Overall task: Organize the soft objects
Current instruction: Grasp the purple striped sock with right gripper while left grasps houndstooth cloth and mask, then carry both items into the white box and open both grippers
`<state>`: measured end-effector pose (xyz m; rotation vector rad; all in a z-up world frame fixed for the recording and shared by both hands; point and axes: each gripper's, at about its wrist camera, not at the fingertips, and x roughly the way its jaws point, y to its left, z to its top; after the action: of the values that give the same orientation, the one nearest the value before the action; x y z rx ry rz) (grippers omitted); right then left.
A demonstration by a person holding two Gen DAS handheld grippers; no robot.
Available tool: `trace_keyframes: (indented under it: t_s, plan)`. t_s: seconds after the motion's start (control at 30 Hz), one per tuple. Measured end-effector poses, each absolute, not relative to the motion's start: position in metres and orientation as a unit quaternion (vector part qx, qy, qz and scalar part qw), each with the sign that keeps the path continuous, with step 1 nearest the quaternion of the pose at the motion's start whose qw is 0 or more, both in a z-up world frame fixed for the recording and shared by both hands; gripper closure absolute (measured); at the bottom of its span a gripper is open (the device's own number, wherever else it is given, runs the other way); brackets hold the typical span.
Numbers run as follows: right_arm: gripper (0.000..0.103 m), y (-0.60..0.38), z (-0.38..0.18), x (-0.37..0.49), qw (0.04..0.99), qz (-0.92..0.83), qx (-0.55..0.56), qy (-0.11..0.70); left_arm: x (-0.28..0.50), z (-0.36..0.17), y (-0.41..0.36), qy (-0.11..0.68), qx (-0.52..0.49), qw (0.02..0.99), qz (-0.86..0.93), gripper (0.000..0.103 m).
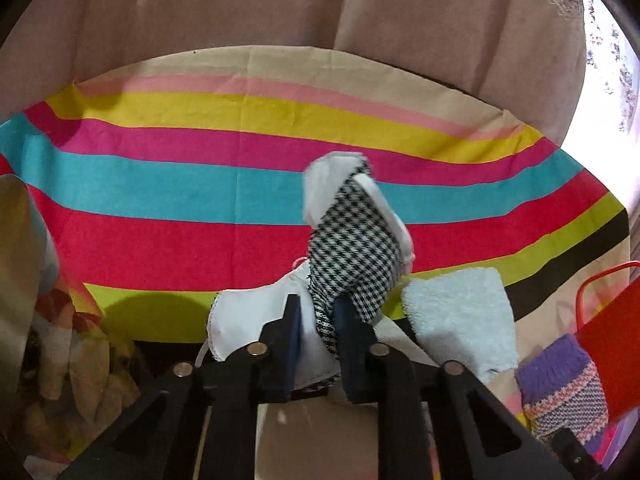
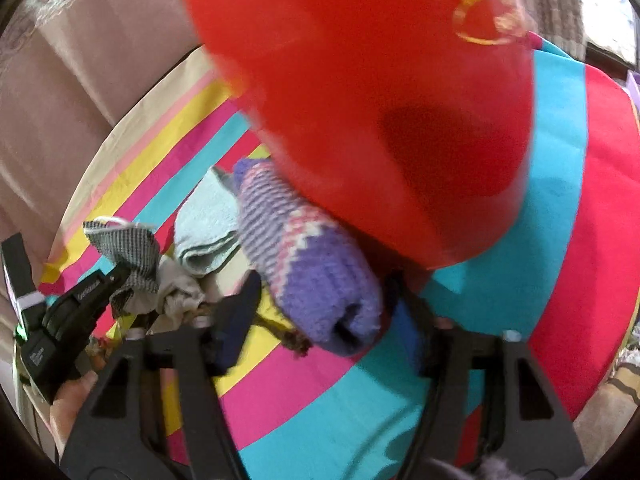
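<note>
Left tongs (image 1: 316, 320) pinch a houndstooth face mask (image 1: 352, 256), lifted off the striped cloth (image 1: 160, 184) w/ a white mask (image 1: 248, 320) just below. Right tongs (image 2: 316, 312) stand spread around a purple knit sock (image 2: 312, 256), which touches the red basket (image 2: 360, 80); not gripped.

Risks: houndstooth mask is held by one end only, so it could slip out; sock may roll if nudged.

Basket is blurred, its opening can't be seen. Light-blue towel (image 1: 460, 312) is partly cut off by the left tool.
</note>
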<state>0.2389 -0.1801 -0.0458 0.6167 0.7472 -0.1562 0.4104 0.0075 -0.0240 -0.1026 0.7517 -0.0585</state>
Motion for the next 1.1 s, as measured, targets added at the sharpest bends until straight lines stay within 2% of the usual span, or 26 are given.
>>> trace_keyframes:
  t_s: [0.07,0.17,0.27,0.8,1.1]
  plan:
    - [0.067,-0.174,-0.044,0.241,0.886,-0.061,0.279,0.366,0.405,-0.021,0.006,0.361,-0.051,0.930,-0.035,0.088]
    - [0.075,-0.169,-0.040,0.243,0.890,-0.044,0.267,0.367,0.396,-0.014,0.005,0.354,-0.050,0.933,-0.040,0.089]
    - [0.079,-0.167,-0.036,0.242,0.892,-0.025,0.260,0.368,0.384,-0.007,0.006,0.346,-0.055,0.936,-0.042,0.089]
    - [0.081,-0.178,0.008,0.207,0.918,0.062,0.231,0.317,0.294,0.045,0.020,0.294,-0.103,0.950,-0.027,0.089]
    - [0.081,-0.208,0.030,0.174,0.922,0.109,0.219,0.299,0.238,0.064,-0.003,0.273,-0.122,0.953,-0.042,0.089]
